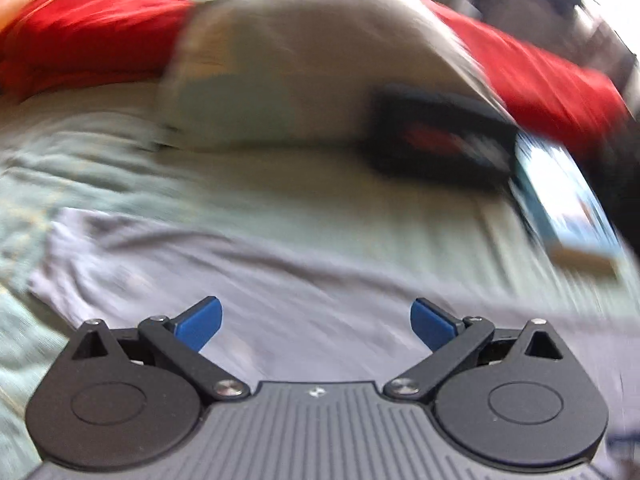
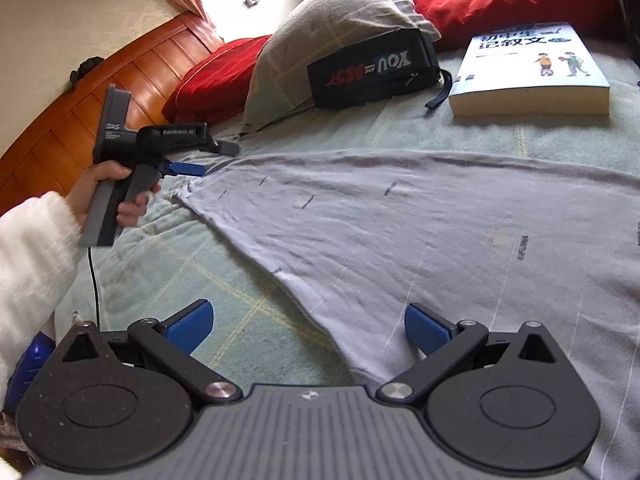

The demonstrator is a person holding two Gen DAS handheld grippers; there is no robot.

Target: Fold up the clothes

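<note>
A pale grey T-shirt [image 2: 400, 240] lies spread on the bed [image 2: 160, 280]; left claw [image 2: 192, 169] hovers at its far corner, right claw [image 2: 308, 328] over the near hem, both apart. Pinch only single-layer edges.

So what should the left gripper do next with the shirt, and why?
Probably close on the corner of the light grey shirt. The left gripper is open at that corner and holds nothing. The right gripper is open too, over the shirt's near edge. Nothing can be folded until something grips it.
</note>
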